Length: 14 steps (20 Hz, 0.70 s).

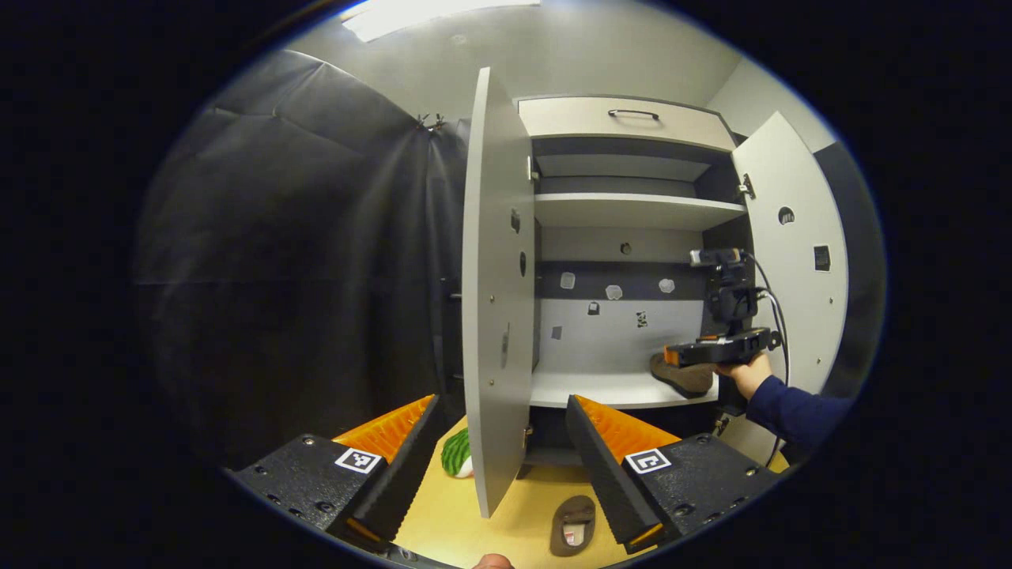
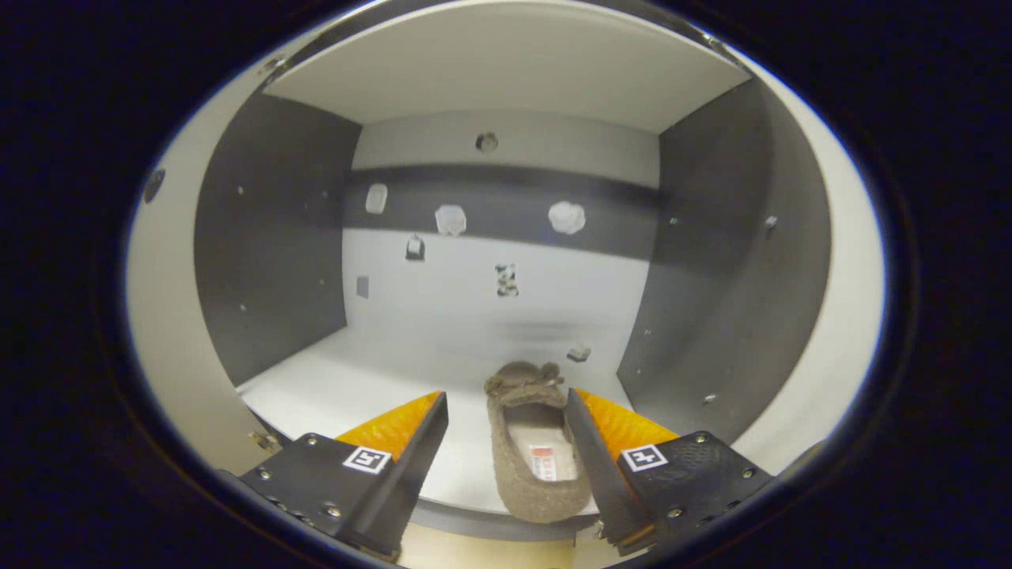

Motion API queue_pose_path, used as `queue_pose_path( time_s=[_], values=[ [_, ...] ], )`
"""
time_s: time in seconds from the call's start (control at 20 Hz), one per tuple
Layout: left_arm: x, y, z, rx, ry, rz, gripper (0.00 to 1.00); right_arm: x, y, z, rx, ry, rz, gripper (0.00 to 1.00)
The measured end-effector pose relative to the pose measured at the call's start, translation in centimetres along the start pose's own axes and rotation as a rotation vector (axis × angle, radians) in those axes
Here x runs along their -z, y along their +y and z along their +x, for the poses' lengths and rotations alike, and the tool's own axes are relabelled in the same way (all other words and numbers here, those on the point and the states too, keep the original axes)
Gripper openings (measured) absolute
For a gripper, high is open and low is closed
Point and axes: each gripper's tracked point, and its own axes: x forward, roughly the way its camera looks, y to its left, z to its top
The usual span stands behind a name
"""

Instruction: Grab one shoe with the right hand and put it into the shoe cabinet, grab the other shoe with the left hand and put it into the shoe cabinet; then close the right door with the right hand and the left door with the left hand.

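1. Shoe cabinet [image 1: 632,212]: both doors swung open; the left door [image 1: 496,292] stands edge-on, the right door [image 1: 791,253] is folded back.
2. Right gripper [image 2: 506,427]: fingers spread wide at the front of the lower shelf [image 2: 356,387], pinching nothing.
3. Brown shoe [image 2: 534,450]: lies on that shelf, toe to the back, between the right gripper's fingers and against the right-hand one, heel at the shelf's front edge.
4. Left gripper [image 1: 502,431]: fingers spread, empty, either side of the left door's edge.
5. Second shoe [image 1: 572,525]: on the yellow floor [image 1: 451,521] just below the left gripper.
6. Green-and-white object [image 1: 457,454]: on the floor beside the left door.
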Motion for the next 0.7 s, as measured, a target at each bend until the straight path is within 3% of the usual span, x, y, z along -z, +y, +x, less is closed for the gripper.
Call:
queue_pose_path(
  time_s=[0.35, 0.4, 0.7],
  values=[
    [5.0, -4.5, 1.1, 0.187, 0.134, 0.011, 0.97, -9.3, -0.5, -11.2, -0.042, -0.208, 0.080, 0.90],
    [6.2, -5.1, 1.4, 0.212, 0.162, 0.022, 0.94, -10.0, -0.5, -12.7, -0.050, -0.225, 0.084, 0.90],
    [14.4, -7.1, 3.5, 0.313, 0.347, 0.086, 0.97, -13.4, -1.5, -20.8, -0.030, -0.325, 0.050, 0.89]
  ],
)
